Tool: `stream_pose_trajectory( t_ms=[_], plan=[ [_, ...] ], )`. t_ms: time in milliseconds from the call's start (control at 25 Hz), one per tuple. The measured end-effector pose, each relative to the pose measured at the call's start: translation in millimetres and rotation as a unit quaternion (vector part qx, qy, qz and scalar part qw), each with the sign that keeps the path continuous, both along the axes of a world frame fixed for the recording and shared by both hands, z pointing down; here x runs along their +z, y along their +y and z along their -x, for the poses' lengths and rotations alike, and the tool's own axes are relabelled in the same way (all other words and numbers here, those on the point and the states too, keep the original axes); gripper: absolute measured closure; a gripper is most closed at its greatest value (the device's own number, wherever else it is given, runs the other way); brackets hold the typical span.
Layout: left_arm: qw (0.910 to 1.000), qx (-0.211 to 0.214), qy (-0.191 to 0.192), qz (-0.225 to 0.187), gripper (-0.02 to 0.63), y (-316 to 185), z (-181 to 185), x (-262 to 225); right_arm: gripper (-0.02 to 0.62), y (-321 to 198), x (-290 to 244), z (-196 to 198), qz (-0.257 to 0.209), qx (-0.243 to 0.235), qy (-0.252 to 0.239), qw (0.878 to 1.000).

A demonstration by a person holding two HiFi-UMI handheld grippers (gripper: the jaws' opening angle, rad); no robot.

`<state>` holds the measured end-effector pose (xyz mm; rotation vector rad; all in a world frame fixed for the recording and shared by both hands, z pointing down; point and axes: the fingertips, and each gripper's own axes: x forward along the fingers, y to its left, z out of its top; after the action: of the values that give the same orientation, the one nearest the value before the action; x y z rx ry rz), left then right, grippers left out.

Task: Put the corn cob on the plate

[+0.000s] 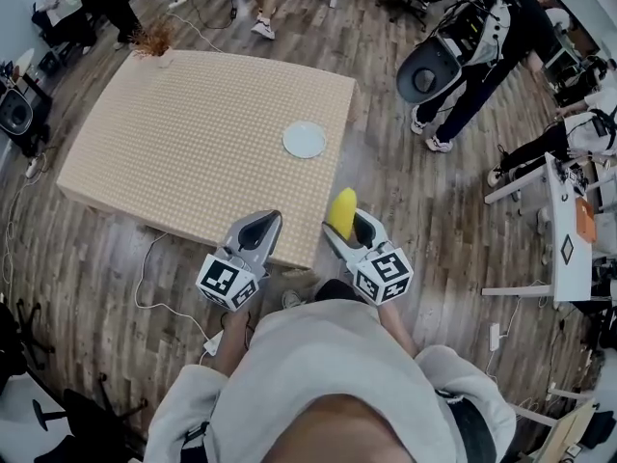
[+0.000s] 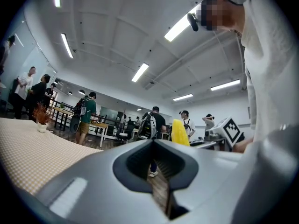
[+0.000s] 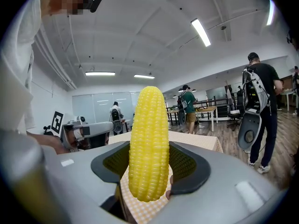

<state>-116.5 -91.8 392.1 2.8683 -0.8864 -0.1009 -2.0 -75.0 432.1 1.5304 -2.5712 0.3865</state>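
Clamping the corn (image 3: 148, 143) by its lower half, the right gripper (image 1: 349, 228) carries it upright. The corn's long axis stands crosswise to the jaws, with its tip at 12 o'clock in the right gripper view. It hangs by the near right corner of the table (image 1: 193, 133). In the head view the plate (image 1: 305, 139) lies ahead at about 11 o'clock from this gripper, well apart, with only bare checked cloth between them. The left gripper (image 1: 258, 228), jaws together on nothing, sits just beside at 9 o'clock. The plate is at its 1 o'clock and no nearer, so the right one looks the natural carrier. The table's right edge runs close by the plate at 3 o'clock, leaving little room to stray that way. Toward 9 o'clock the cloth is open as far as a vase (image 1: 159, 46) in the far corner.
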Motion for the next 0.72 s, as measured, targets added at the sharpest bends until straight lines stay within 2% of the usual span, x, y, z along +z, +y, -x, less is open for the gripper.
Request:
stream_pose_trajectory(
  t_ms=[360, 720],
  plan=[
    [0.9998, -0.01, -0.009, 0.011, 0.598, -8.6, -10.6, 7.1, 0.342, -11.9, 9.9, -10.0, 0.007, -0.011, -0.011, 1.0],
    [0.9989, -0.031, -0.018, 0.031, 0.598, -48.6, -38.6, 26.0, 0.344, -52.0, 30.6, -37.0, 0.027, -0.033, -0.02, 0.999]
  ],
)
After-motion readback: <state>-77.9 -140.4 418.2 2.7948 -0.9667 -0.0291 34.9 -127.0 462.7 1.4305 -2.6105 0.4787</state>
